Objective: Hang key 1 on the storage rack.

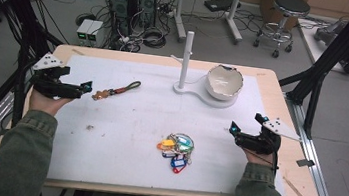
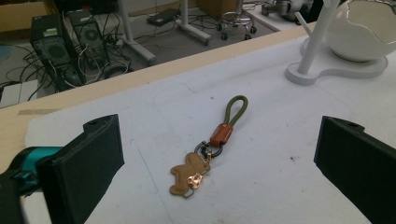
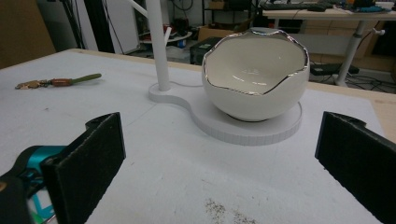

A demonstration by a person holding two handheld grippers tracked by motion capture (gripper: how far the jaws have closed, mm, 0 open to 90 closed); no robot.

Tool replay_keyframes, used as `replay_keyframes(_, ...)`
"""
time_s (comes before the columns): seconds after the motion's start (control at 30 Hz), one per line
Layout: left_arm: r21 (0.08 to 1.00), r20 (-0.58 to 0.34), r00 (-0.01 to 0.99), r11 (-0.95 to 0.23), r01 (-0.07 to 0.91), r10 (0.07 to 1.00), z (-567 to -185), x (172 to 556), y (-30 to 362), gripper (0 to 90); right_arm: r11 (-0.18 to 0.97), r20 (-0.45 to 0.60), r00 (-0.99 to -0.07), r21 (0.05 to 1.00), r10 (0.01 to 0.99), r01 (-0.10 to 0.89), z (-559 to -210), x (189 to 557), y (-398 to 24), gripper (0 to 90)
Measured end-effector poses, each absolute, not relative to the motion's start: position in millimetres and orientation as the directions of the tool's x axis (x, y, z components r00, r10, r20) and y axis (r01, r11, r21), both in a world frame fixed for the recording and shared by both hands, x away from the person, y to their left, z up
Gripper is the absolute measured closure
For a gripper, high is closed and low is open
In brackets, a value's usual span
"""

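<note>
Broadly, the white surface (image 1: 122,137) carries an eggshell-shaped bowl (image 1: 224,82) on its stand at the far side. Left gripper (image 1: 84,87), jaws spread wide, sits just beside the bear keychain (image 2: 205,154), not touching. Right gripper (image 1: 233,129), jaws likewise spread, faces the bowl, holding nothing.

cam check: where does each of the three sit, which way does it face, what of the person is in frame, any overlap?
High view: above the person's side, facing forward and down on the table; both sleeves, left tool, right tool.
Left gripper view: rides the left tool, facing the bear keychain; two open black jaws.
Right gripper view: rides the right tool, facing the egg-shaped bowl on its white stand; two open black jaws.
Shared: all three show keychain, bowl and stand.
</note>
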State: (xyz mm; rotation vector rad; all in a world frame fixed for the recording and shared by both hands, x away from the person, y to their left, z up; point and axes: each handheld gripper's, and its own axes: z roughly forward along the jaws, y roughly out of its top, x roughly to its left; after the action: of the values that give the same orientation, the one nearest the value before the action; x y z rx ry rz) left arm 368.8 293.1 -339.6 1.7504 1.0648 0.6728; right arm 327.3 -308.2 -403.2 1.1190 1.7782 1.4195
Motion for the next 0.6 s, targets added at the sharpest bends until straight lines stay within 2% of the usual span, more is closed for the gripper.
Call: replay_keyframes(0.6, 0.901, -0.009, 0.518, -0.217, 0.375, 0.855, -327, 391, 275, 1.7, 0.074, 0.049, -0.466, 0.967, 0.883, 0.243, -403, 327, -308, 0.7)
